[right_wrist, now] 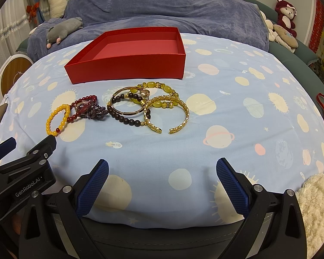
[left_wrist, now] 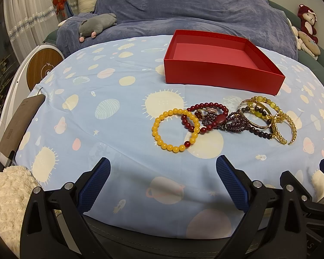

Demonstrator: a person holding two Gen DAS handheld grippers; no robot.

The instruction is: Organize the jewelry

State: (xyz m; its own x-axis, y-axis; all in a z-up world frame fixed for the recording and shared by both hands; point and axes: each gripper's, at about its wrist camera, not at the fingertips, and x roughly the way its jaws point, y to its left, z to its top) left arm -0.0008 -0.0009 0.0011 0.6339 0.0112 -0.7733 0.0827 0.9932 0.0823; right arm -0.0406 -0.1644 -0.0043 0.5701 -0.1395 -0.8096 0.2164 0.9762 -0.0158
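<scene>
Both tools hang low at the near edge of the cloth-covered surface (right_wrist: 226, 112), side by side, each with its blue pads spread wide and nothing between them: the left tool (left_wrist: 163, 183) and the right tool (right_wrist: 162, 183). Ahead of them lies the jewelry in a loose row running left to right across both views, so its long axis sits crosswise to the tools' reach. Nearest the left tool, just ahead and slightly to its right, is the yellow bead bracelet (left_wrist: 176, 129), overlapping the dark red bead bracelet (left_wrist: 207, 116) beside it. Straight ahead of the right tool, a touch to its left, the open gold bangle (right_wrist: 168, 113) lies with its gap facing the tool, tangled with a dark bead bracelet (right_wrist: 127, 110) and a plain gold ring bangle (right_wrist: 127, 102). Beyond the whole pile stands the empty red box (right_wrist: 127, 69), open side up, clear of the jewelry. Judging by position, each tool has its own end of the row to start from, with the lift going forward over the box's near wall.
</scene>
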